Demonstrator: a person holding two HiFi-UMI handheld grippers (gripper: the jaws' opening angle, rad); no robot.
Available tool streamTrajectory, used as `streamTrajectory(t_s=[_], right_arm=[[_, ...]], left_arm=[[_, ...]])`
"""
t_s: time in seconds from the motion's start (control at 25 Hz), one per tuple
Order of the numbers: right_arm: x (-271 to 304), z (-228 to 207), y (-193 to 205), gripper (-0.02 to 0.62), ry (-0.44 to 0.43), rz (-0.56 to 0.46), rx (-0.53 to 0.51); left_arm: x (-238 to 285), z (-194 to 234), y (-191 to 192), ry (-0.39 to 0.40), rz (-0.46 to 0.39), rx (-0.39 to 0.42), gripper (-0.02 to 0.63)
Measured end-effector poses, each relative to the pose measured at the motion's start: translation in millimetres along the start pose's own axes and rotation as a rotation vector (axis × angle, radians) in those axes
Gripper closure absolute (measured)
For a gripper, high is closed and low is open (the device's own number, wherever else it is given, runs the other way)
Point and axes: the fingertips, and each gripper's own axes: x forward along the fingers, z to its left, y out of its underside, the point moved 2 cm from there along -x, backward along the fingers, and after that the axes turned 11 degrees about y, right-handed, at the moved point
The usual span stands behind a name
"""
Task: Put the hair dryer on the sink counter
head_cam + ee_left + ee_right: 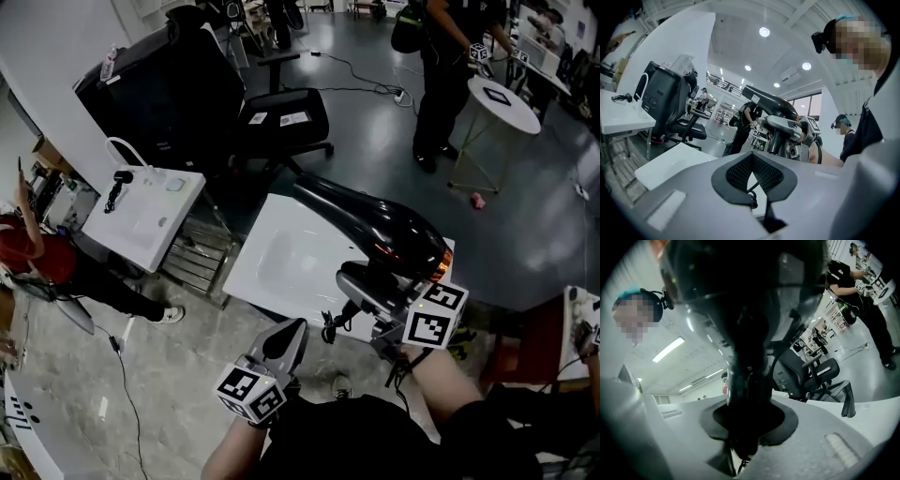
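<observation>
**A:** Closest to us, low at 6 o'clock, is the left gripper [289,333]. Its fingers are pressed together on nothing and point toward 1 o'clock. Should it help?

**B:** I'd say no. It sits just short of the bench edge, and one hand can manage this.

**A:** And the rest, big to small?

**B:** The white sink bench [272,281] fills the middle, with the basin sunk into it. The black hair dryer [375,220] hangs over its 3 o'clock side, nozzle aimed at 10 o'clock, and seems clear of the surface. The right gripper [367,289] pinches the dryer's handle at 5 o'clock. A dark cord [328,328] dangles just beside those fingers.

**A:** How should it go down?

**B:** Lower it onto flat bench, not into the basin. Lay the barrel on its side so it can't roll, and watch that the cord doesn't catch on the near edge. Spread the fingers only once the weight is resting.

**A:** And the hand poses?

**B:** The right forearm [450,375] comes up from 5 o'clock, with the wrist turned so the marker cube [436,314] faces up. The left forearm [225,450] rises from 6 o'clock, with the hand held back.
</observation>
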Motion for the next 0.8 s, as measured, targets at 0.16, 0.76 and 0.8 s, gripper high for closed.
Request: streamTrajectory(t_s=[0.16,0.76,0.8], right_arm=[[21.3,-6.9,-1.1,0.506,0.049,-0.012,-0.022],[135.1,-33.4,19.9,0.506,0.195,-0.001,0.006],[140.5,-37.5,22.5,0.506,0.208,0.004,0.010]], left_arm=[[4.6,23.7,-6.6,0.061,0.025,0.000,0.603],[-2.5,130.6,-33.2,0.266,0.137,-0.041,0.603],[-2.5,135.4,-33.6,0.276,0.143,-0.044,0.603]])
